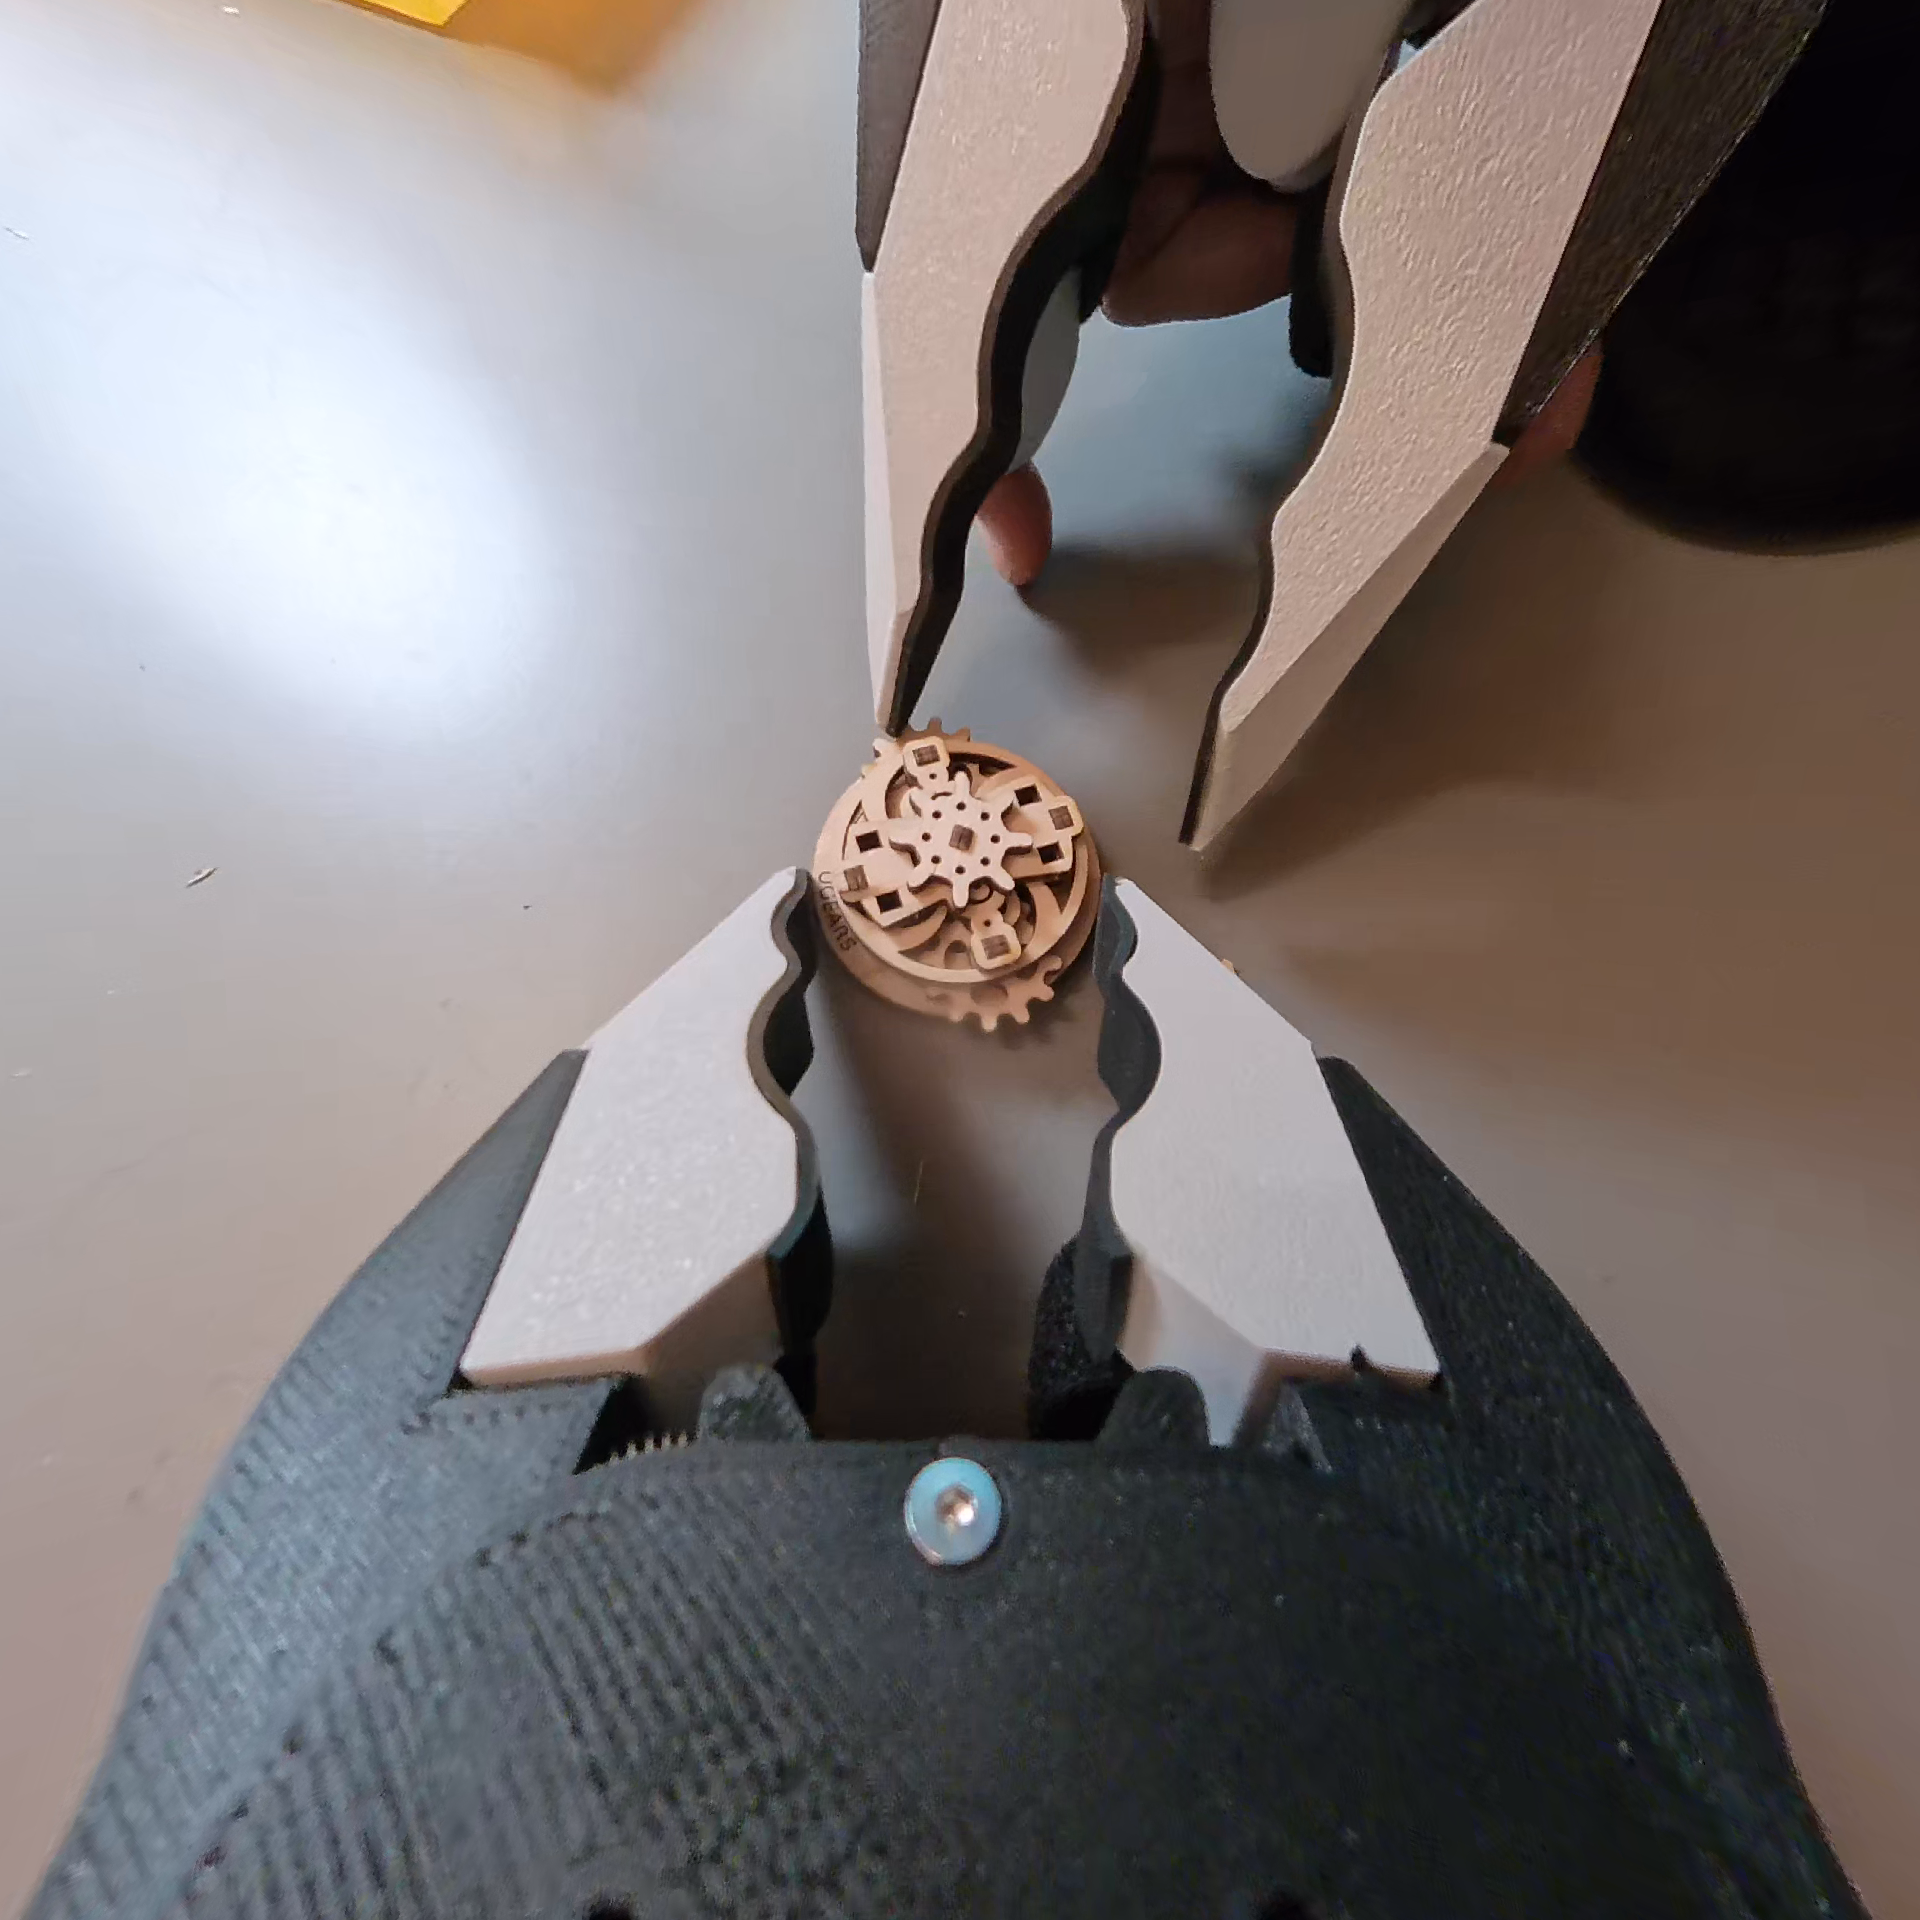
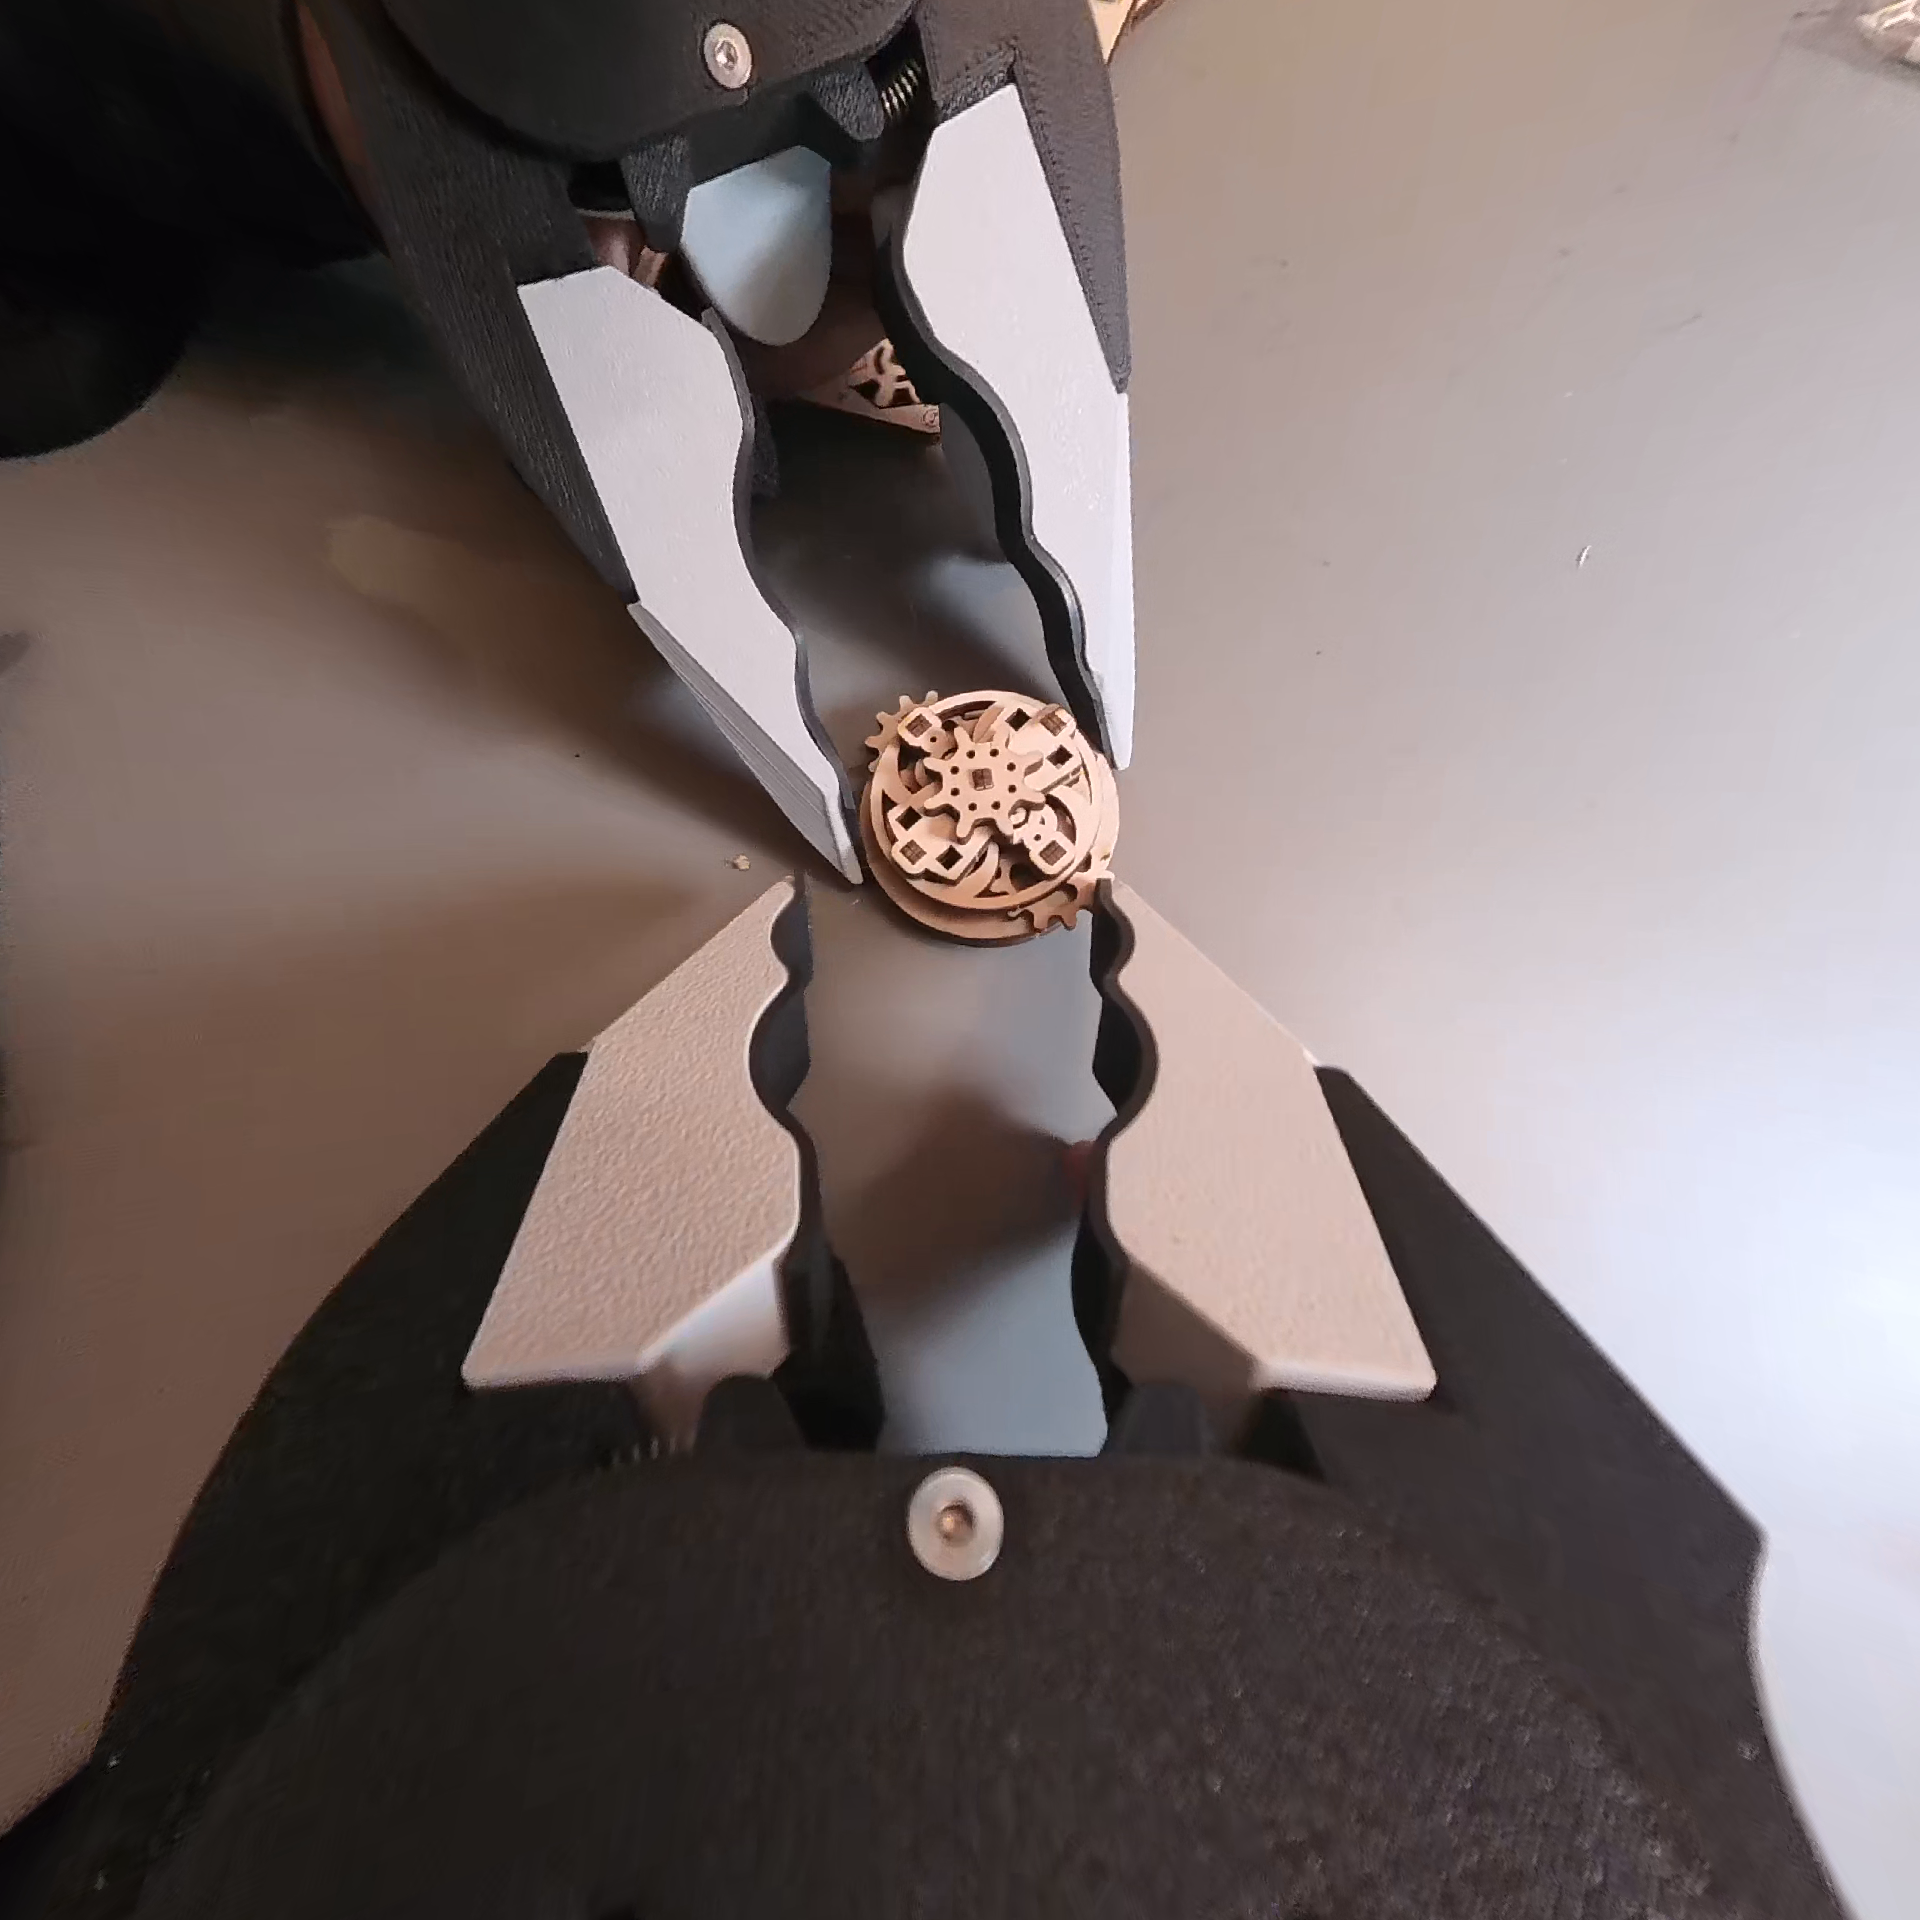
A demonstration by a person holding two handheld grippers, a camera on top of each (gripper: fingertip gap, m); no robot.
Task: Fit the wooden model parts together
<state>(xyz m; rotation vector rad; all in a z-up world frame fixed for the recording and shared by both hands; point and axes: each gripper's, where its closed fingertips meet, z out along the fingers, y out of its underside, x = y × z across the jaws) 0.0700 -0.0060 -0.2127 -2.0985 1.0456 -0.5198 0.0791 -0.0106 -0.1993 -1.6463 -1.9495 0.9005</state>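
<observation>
A round wooden gear model (image 1: 956, 862) lies on the grey table (image 1: 416, 623), a star-shaped wheel on its top and gear teeth poking out at its rim. My left gripper (image 1: 953, 888) is closed around it, one fingertip touching each side. My right gripper (image 2: 948, 888) is open and comes from the opposite side. Its right fingertip (image 2: 1103, 902) touches the gear teeth at the rim of the model (image 2: 982, 800), and the other fingertip stands apart from it. In the left wrist view the right gripper (image 1: 1044, 779) comes from the top; in the right wrist view the left gripper (image 2: 982, 810) does.
Another cut-out wooden part (image 2: 883, 395) lies on the table behind the left gripper. A yellow object (image 1: 520, 31) sits at the far left corner. A person's fingers (image 1: 1018, 520) show behind the right gripper. A small crumb (image 2: 740, 860) lies beside the model. My two grippers' fingertips are within a few centimetres of each other.
</observation>
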